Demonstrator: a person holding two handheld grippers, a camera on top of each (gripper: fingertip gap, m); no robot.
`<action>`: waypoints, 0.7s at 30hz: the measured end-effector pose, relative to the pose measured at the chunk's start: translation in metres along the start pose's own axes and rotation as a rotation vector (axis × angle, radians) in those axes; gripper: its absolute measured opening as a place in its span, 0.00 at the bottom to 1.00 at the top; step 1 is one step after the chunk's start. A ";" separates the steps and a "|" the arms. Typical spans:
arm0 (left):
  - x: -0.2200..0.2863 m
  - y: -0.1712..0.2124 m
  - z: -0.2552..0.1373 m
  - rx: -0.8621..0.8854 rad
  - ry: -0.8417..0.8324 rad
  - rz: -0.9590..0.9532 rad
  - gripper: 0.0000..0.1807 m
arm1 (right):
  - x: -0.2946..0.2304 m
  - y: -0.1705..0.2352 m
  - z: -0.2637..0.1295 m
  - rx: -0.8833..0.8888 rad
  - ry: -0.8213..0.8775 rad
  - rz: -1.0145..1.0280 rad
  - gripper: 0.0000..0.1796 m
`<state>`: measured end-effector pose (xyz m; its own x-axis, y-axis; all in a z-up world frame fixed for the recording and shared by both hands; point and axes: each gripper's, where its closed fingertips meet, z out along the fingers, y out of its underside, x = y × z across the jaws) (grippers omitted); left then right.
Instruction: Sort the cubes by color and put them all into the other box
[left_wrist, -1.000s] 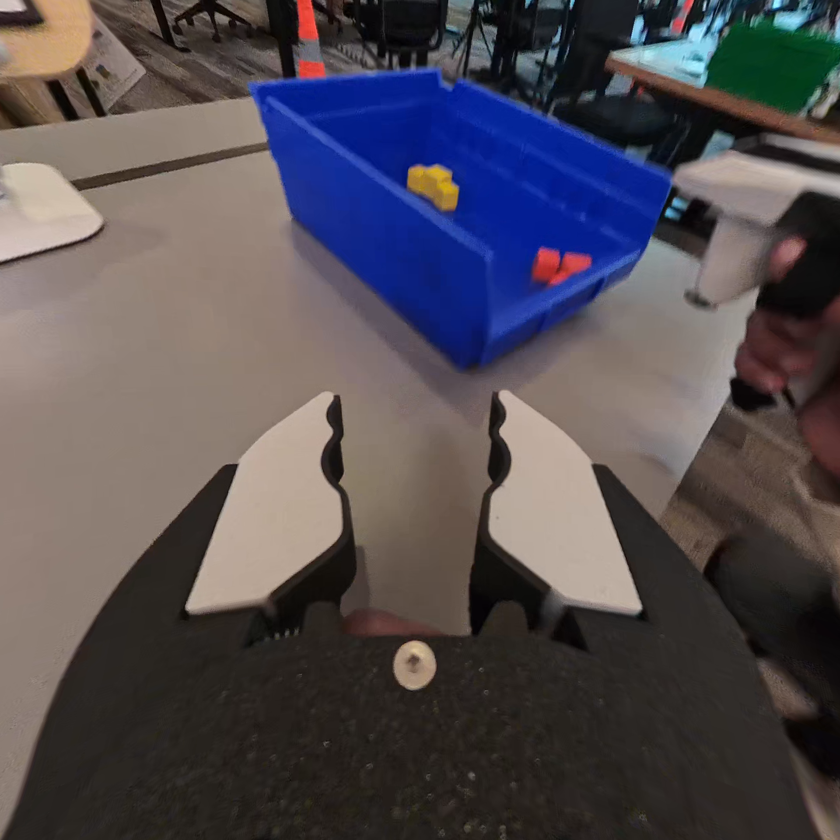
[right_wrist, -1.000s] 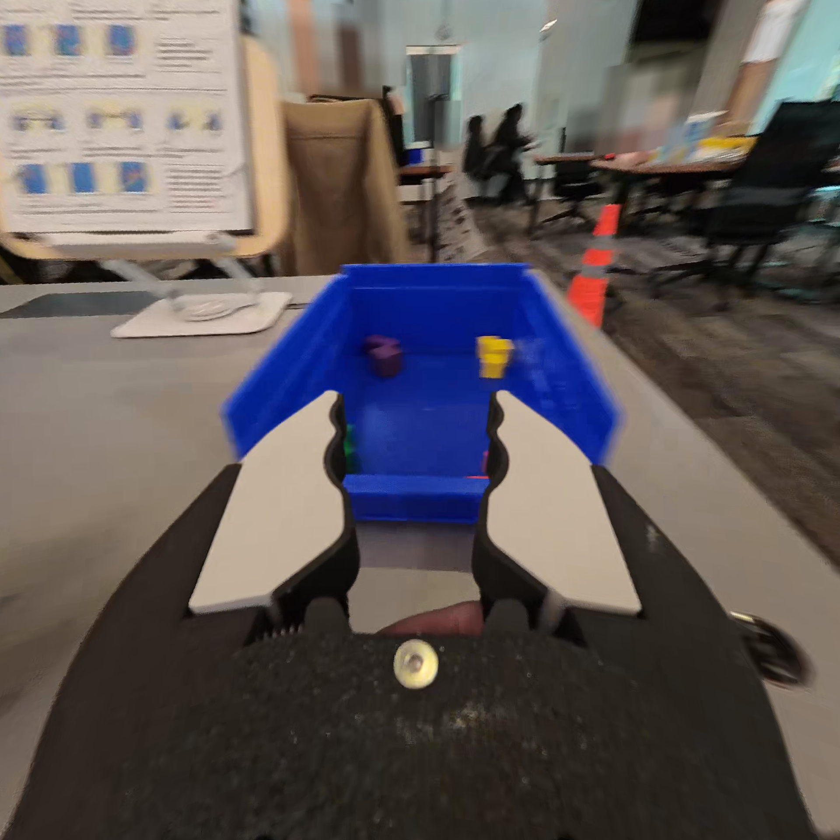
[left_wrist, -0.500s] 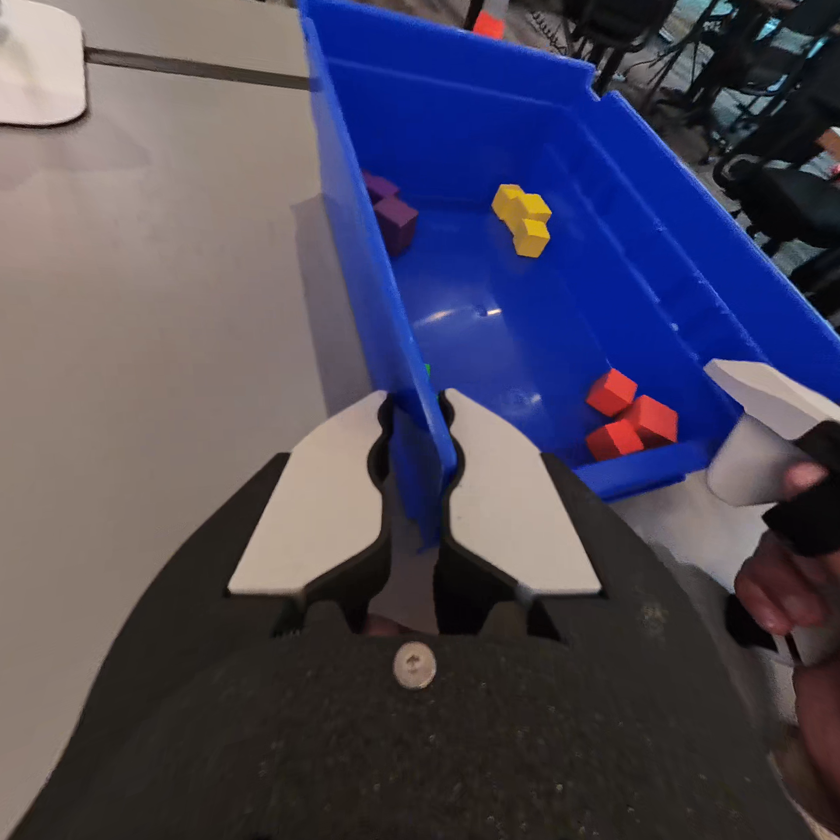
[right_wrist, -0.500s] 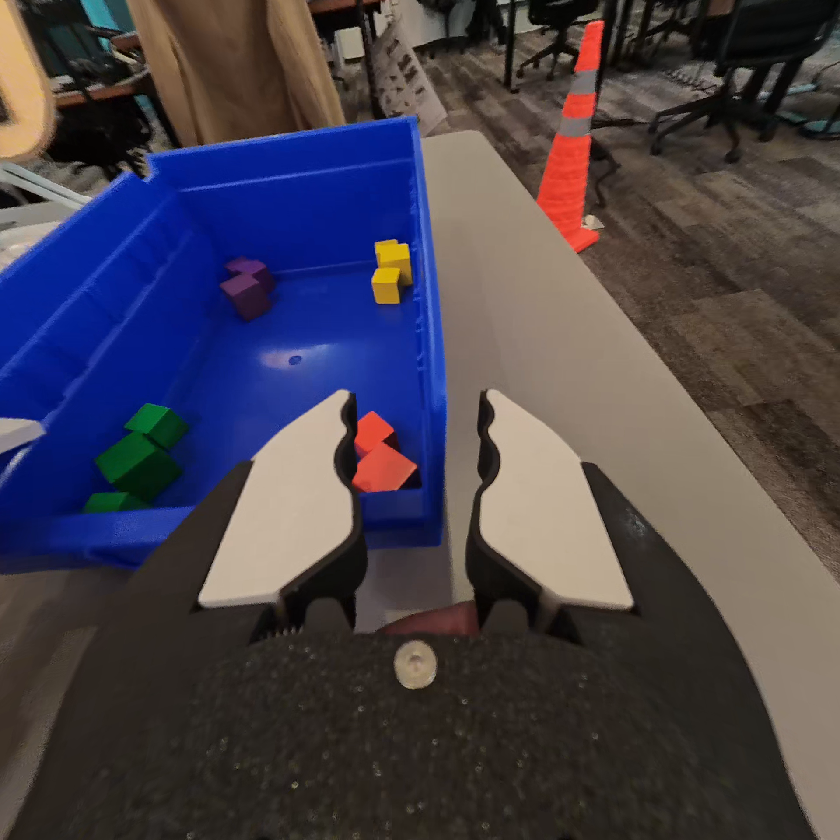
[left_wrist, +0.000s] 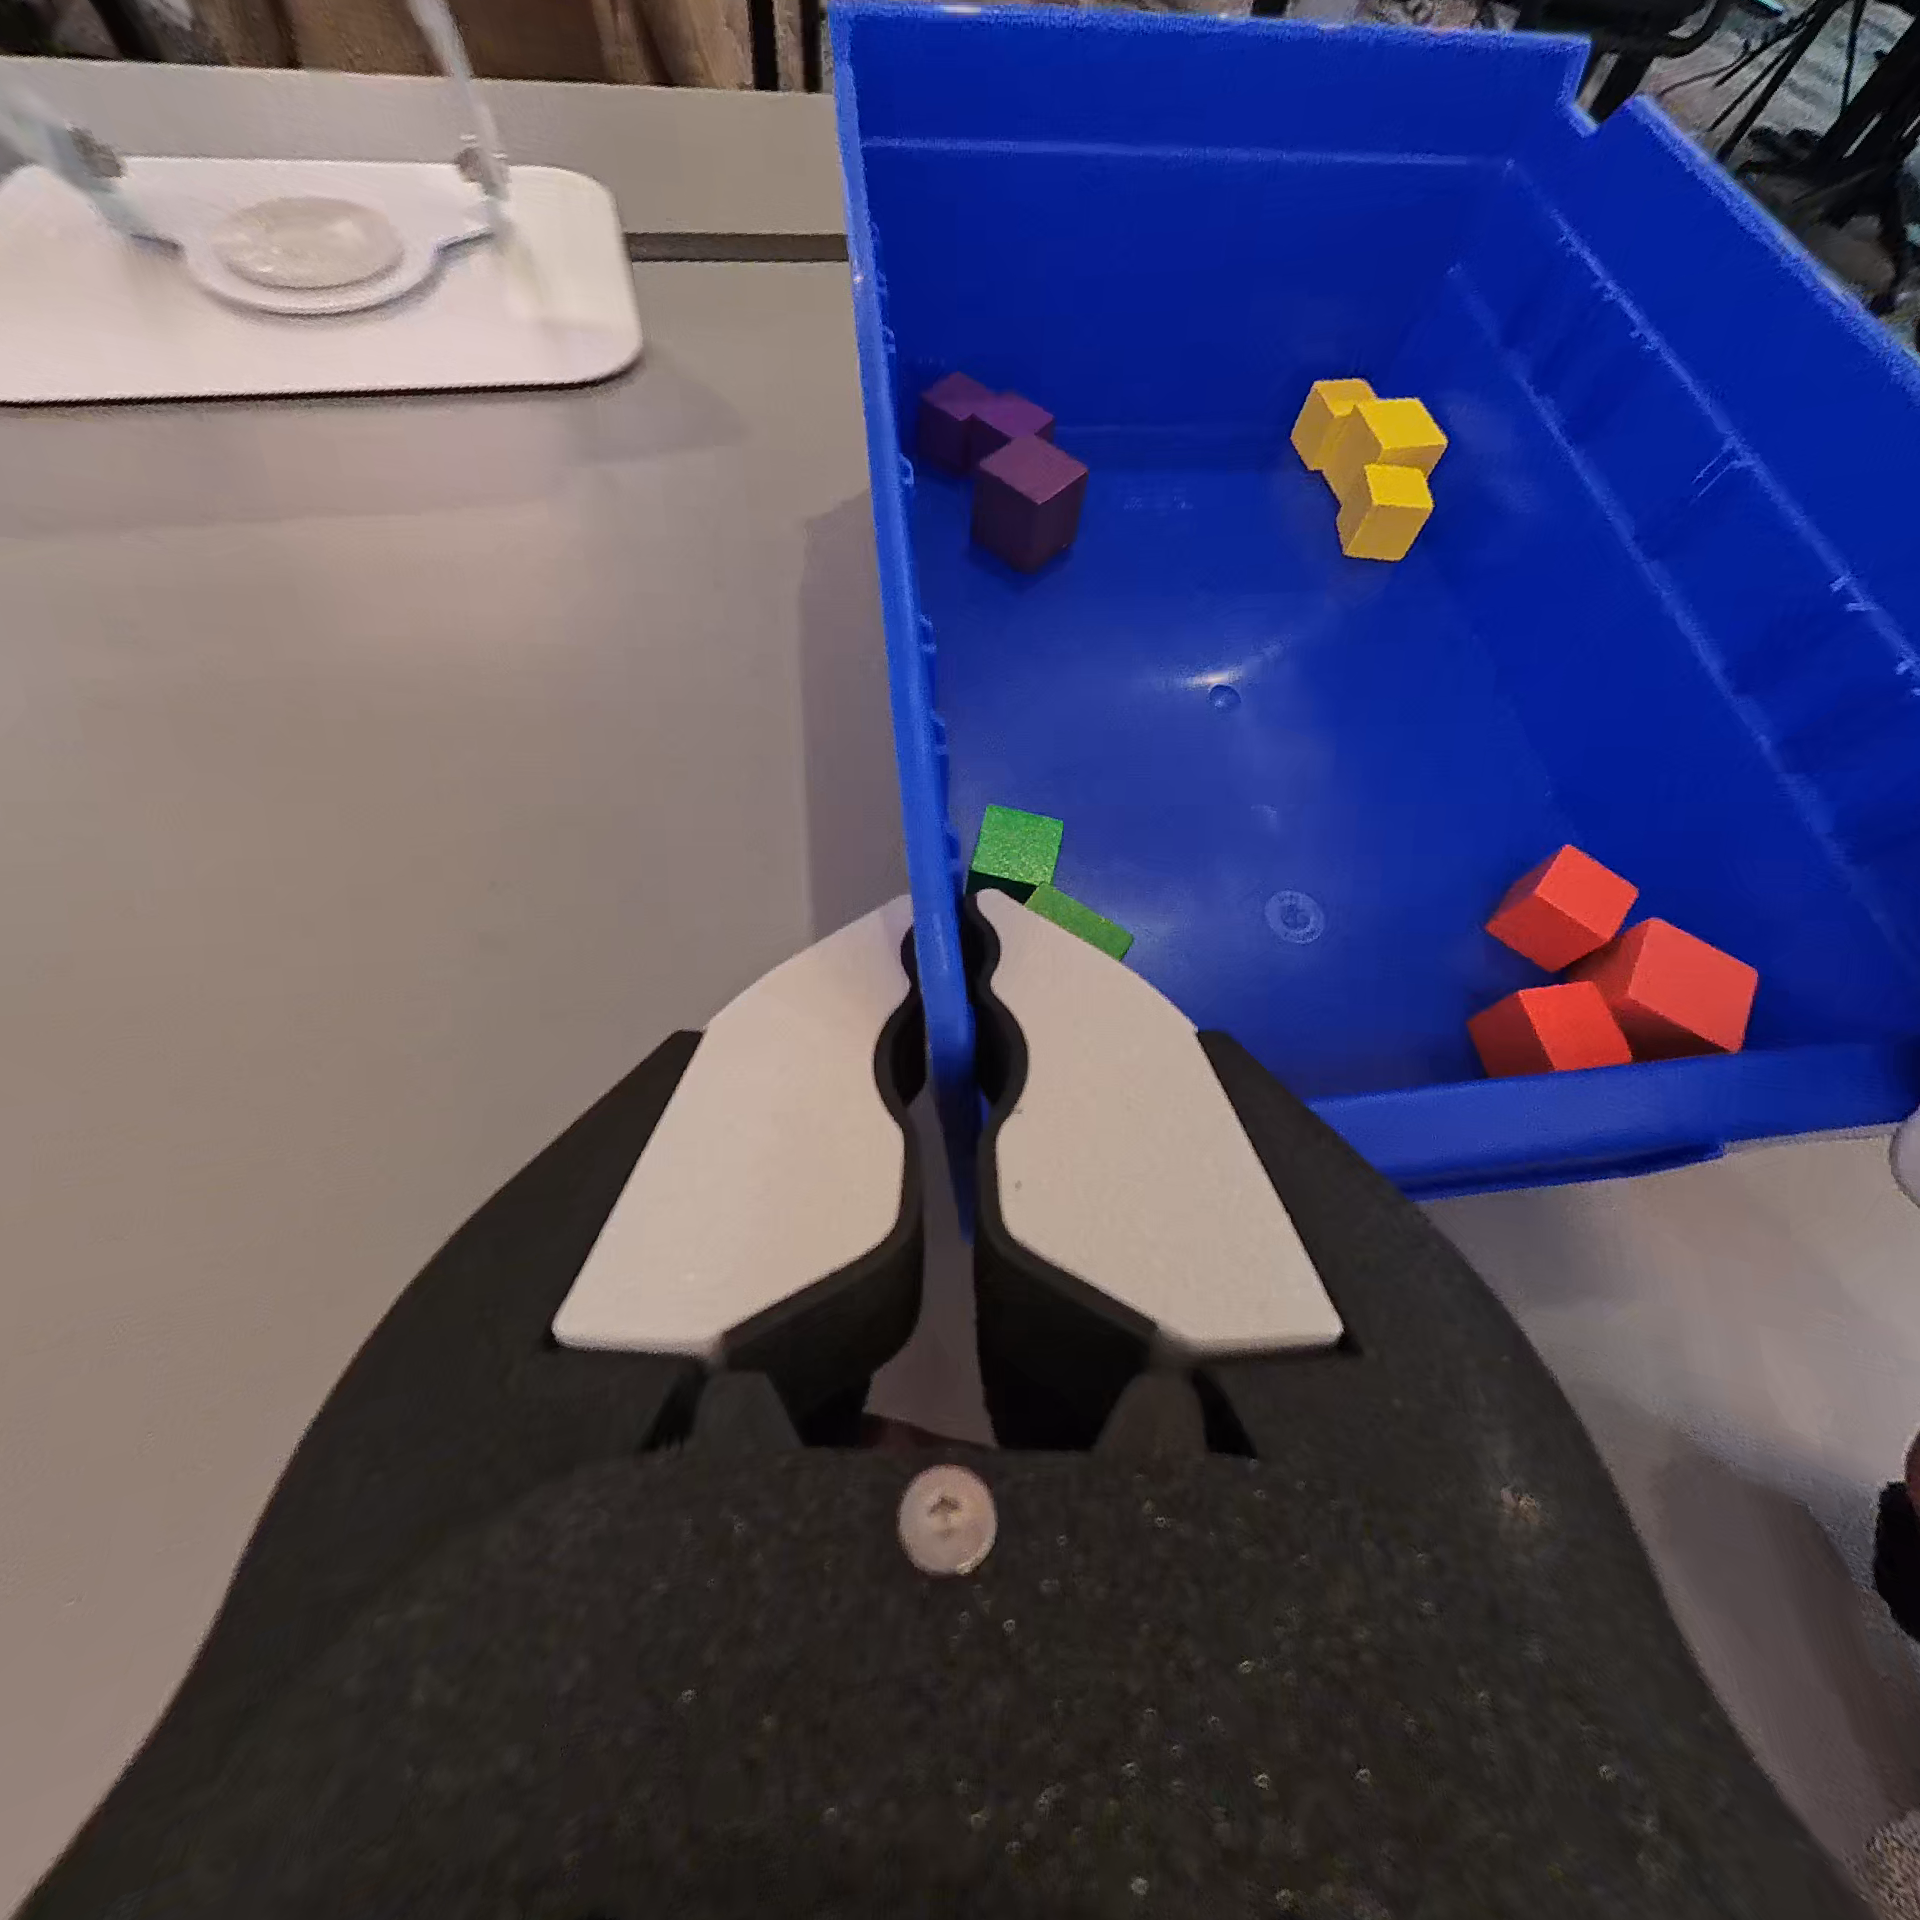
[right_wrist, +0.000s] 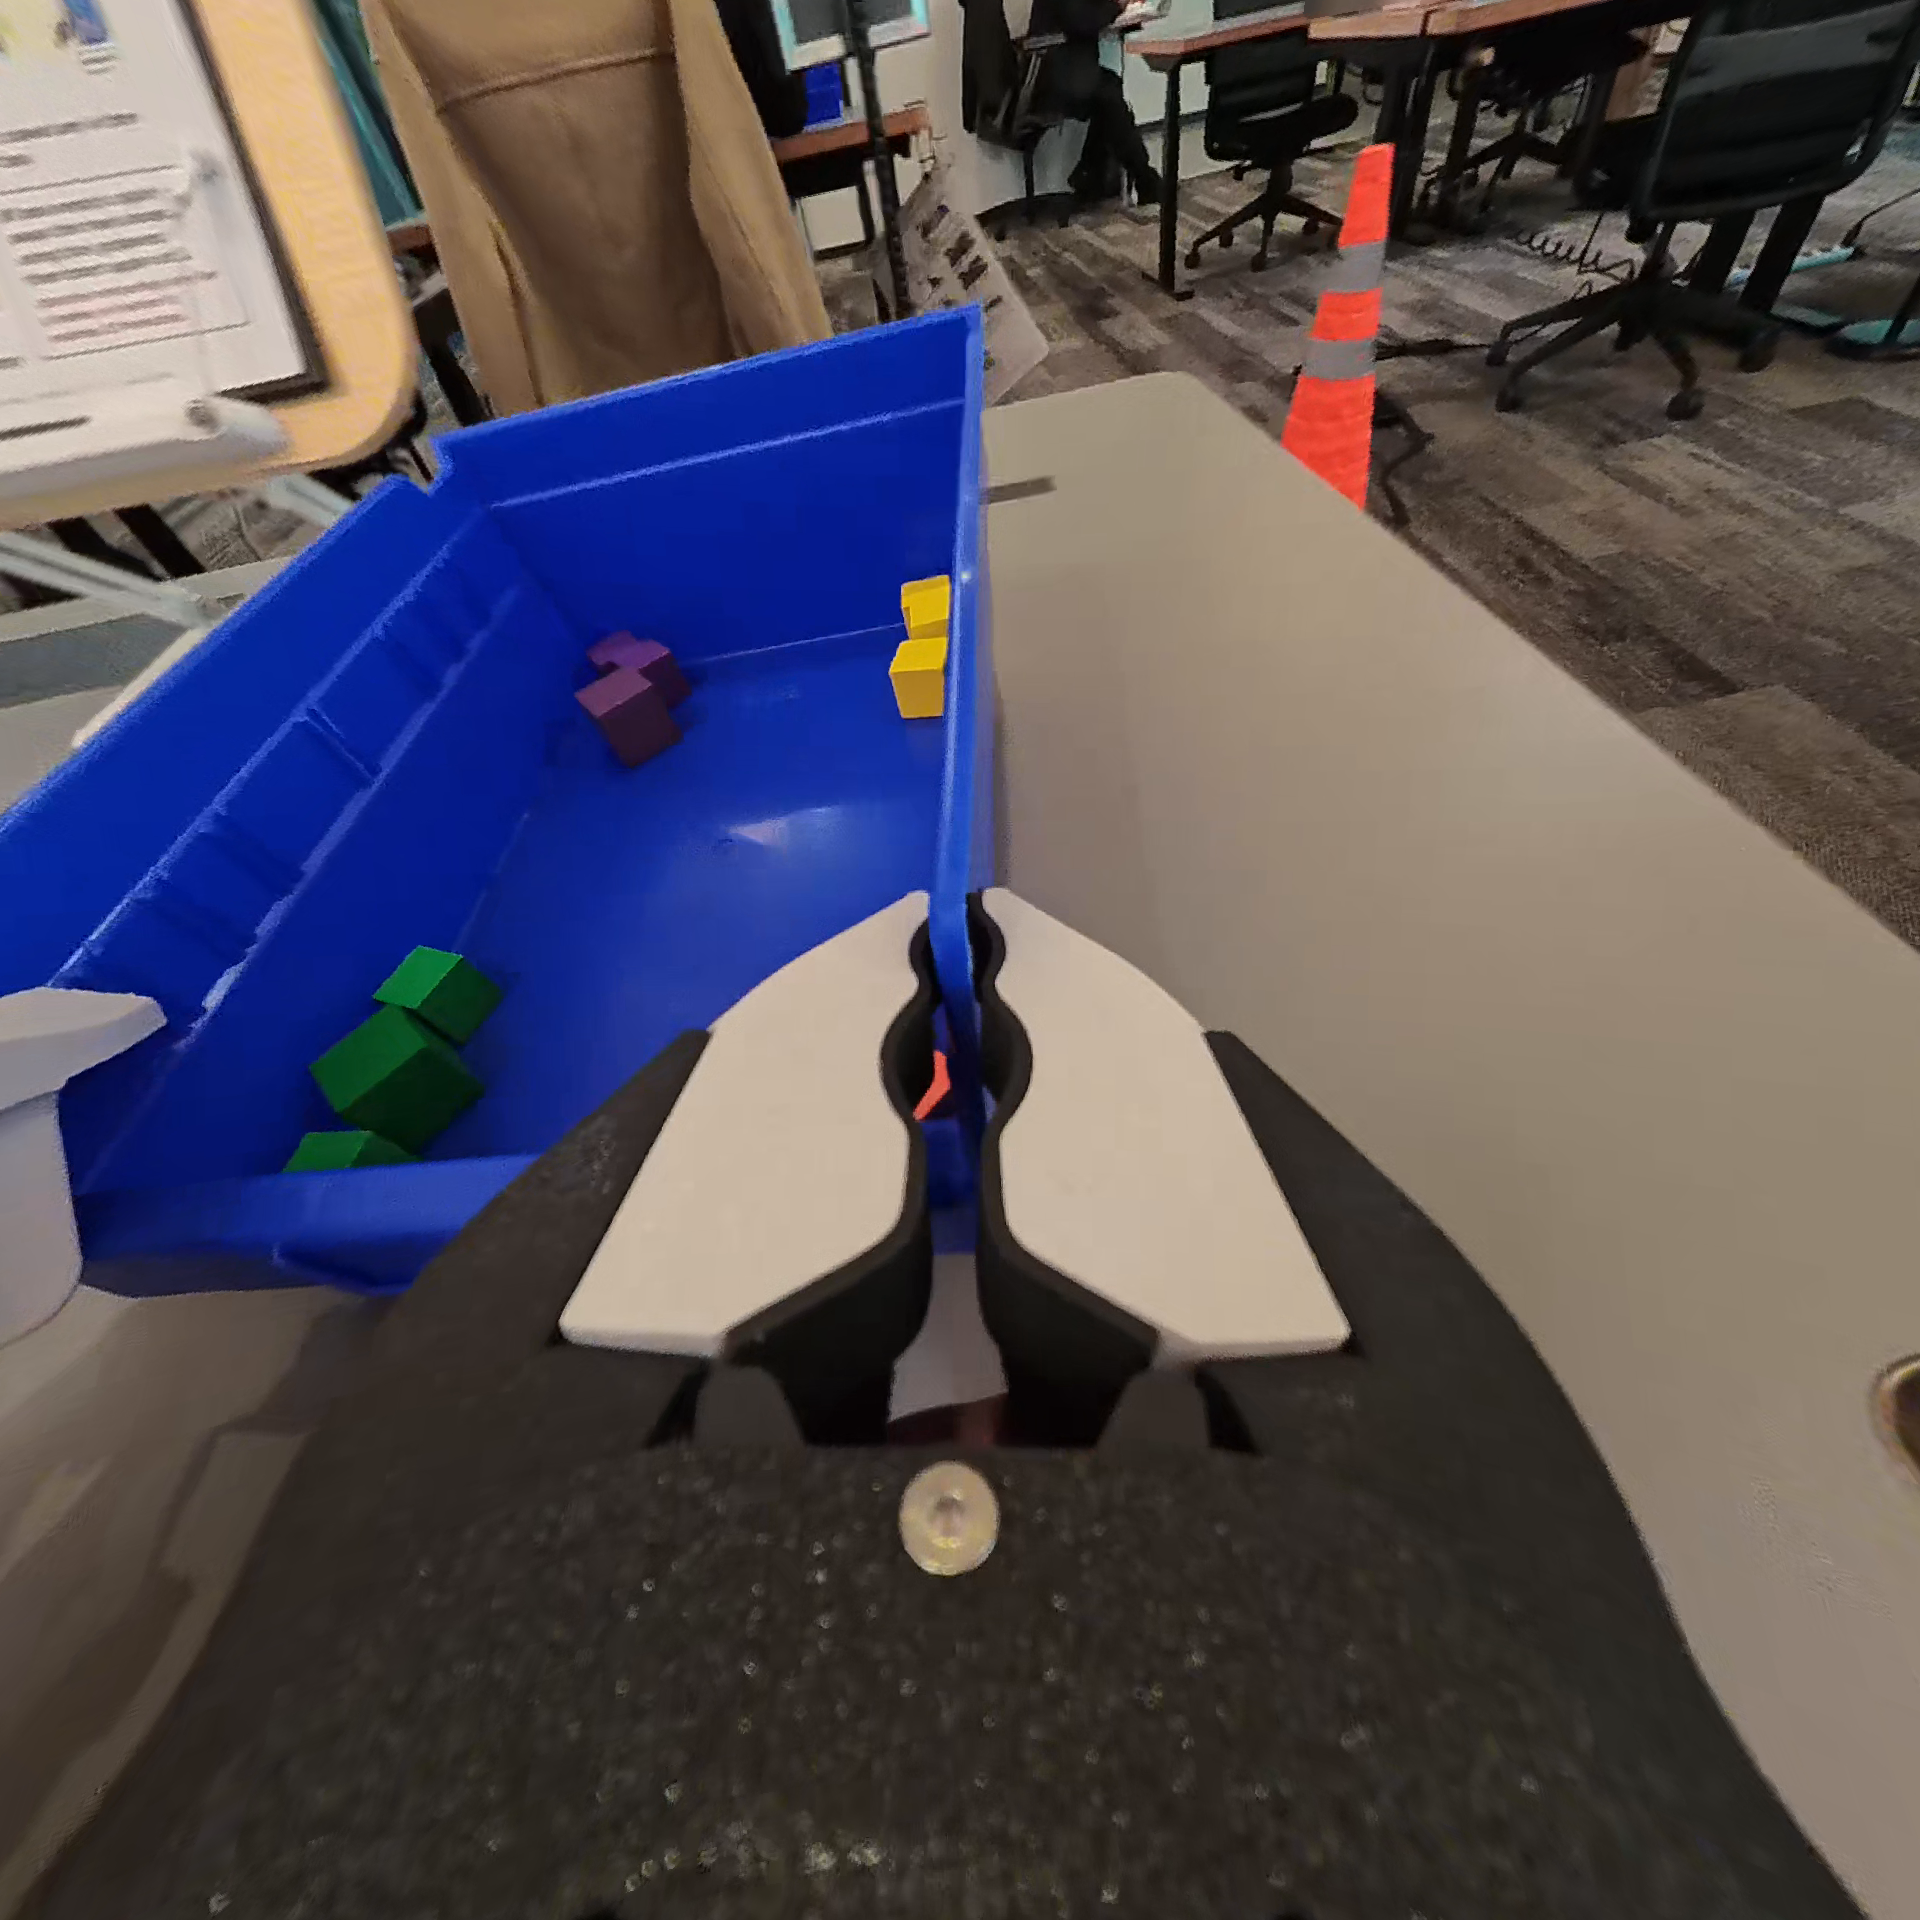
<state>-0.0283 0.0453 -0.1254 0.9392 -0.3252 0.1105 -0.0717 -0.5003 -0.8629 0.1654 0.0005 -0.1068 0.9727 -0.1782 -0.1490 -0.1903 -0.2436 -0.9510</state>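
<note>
On the grey tabletop (left_wrist: 416, 727) the blue box (left_wrist: 1714, 582) is sitting with both grippers clamping its side walls. Left gripper (left_wrist: 943, 925) is pinching the left wall near the green cubes (left_wrist: 1023, 852), its fingers (left_wrist: 769, 1132) either side of it. Right gripper (right_wrist: 948, 914) is squeezing the opposite wall beside the red cubes (left_wrist: 1621, 977). Purple cubes (left_wrist: 1003, 468) and yellow cubes (left_wrist: 1366, 462) are lying at the far end.

Blue box (left_wrist: 1662, 312) holds cubes (left_wrist: 1366, 462) grouped by color.
</note>
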 end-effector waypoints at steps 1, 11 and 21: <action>-0.014 0.000 -0.008 -0.001 -0.008 -0.001 0.02 | -0.014 0.002 -0.003 0.000 -0.010 0.001 0.02; -0.188 0.005 -0.088 0.008 -0.191 -0.041 0.02 | -0.199 0.026 -0.009 -0.032 -0.196 0.014 0.02; -0.310 0.030 -0.125 -0.016 -0.270 -0.102 0.02 | -0.332 0.059 -0.004 -0.080 -0.339 -0.049 0.02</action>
<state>-0.3632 0.0306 -0.1235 0.9971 -0.0480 0.0591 0.0244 -0.5331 -0.8457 -0.1696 0.0413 -0.1125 0.9672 0.1591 -0.1981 -0.1392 -0.3206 -0.9369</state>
